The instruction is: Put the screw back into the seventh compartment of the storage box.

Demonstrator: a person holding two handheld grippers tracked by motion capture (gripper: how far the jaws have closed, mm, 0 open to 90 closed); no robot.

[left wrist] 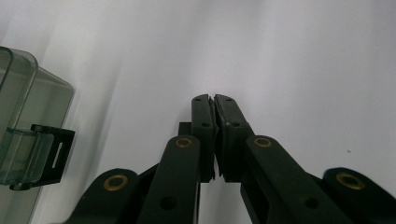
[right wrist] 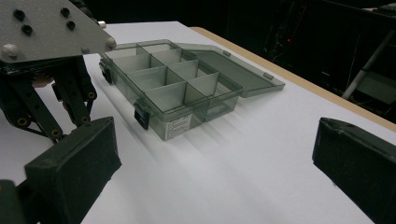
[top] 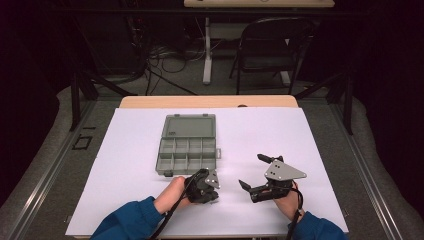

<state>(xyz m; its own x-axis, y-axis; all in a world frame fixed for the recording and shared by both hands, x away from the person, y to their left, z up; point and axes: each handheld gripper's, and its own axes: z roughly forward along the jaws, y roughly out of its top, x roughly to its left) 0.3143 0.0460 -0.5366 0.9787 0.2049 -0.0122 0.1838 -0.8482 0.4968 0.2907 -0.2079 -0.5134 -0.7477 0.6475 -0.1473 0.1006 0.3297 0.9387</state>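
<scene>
A grey see-through organiser box [top: 186, 154] lies open at the middle of the white table, its lid [top: 190, 126] folded back on the far side. Its several compartments [right wrist: 163, 77] look empty. My left gripper [top: 207, 192] rests just in front of the box's near right corner, and its jaws [left wrist: 214, 100] are shut together over bare table with nothing between them. The box's corner and black latch [left wrist: 44, 154] sit close at its left. My right gripper [top: 251, 171] is to the right of it, open wide [right wrist: 212, 144], facing the box.
A white sheet [top: 280, 130] covers the table, with a wooden edge [top: 210, 101] at the far side. Beyond the table are a black folding chair [top: 270, 47], a white desk leg [top: 207, 50] and cables [top: 165, 57] on the floor.
</scene>
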